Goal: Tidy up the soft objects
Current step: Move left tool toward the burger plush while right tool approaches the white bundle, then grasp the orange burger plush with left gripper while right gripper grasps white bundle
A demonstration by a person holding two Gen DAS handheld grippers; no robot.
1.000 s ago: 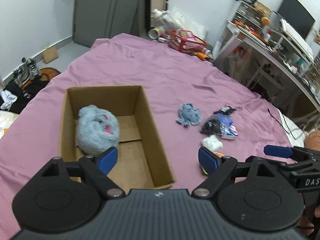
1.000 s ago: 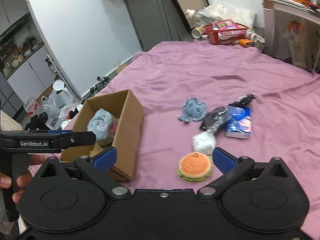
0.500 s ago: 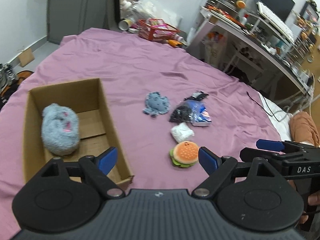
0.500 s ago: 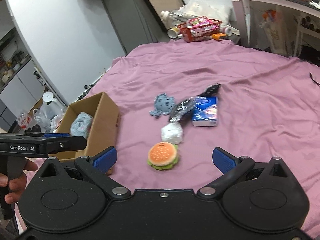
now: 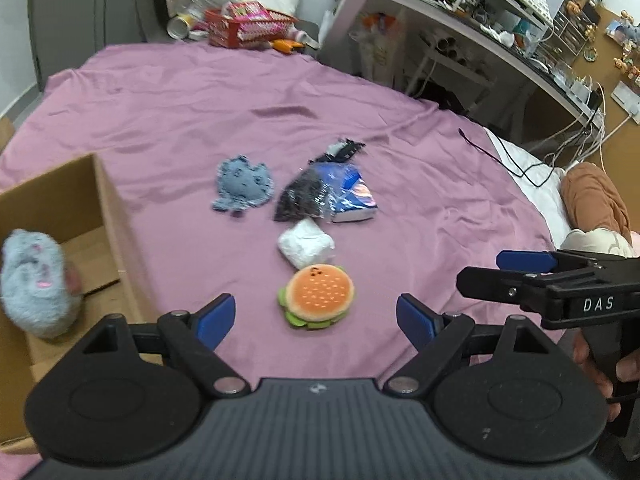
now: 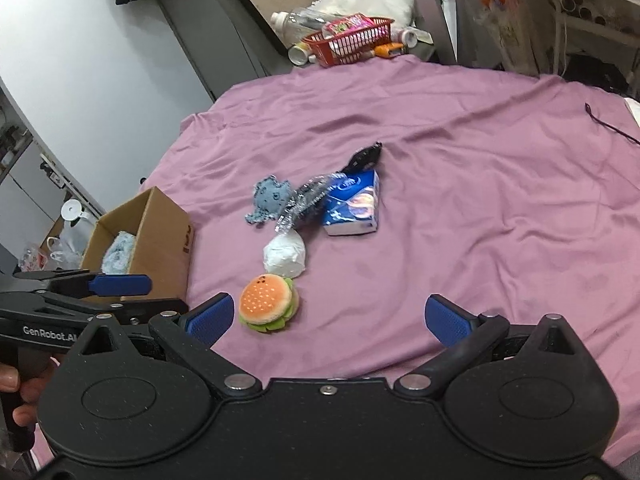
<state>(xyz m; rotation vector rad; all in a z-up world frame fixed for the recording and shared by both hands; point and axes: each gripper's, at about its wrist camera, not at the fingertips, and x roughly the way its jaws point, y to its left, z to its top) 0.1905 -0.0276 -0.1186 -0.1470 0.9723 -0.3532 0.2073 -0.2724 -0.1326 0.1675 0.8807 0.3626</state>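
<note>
A plush burger (image 5: 318,295) (image 6: 268,303) lies on the purple sheet, just beyond and between the fingers of my open left gripper (image 5: 316,320). Behind it sit a white soft bundle (image 5: 306,245) (image 6: 285,257), a flat blue-grey plush (image 5: 242,185) (image 6: 269,199), a crinkly black bag (image 5: 306,196) and a blue tissue pack (image 5: 354,196) (image 6: 354,204). A fluffy grey plush (image 5: 38,284) (image 6: 118,252) rests inside the cardboard box (image 5: 108,216) (image 6: 160,236) at the left. My right gripper (image 6: 328,318) is open and empty, to the right of the burger.
A red basket (image 5: 248,26) (image 6: 348,42) with bottles and clutter stands past the bed's far edge. A desk with shelves (image 5: 480,12) runs along the right. A black cable (image 5: 504,156) trails over the sheet's right side. A person's hand holds each gripper handle.
Both grippers have swung right, away from the box and toward the loose pile. The burger now lies centred between my left fingers. Nothing on the bed was picked up or shifted.
</note>
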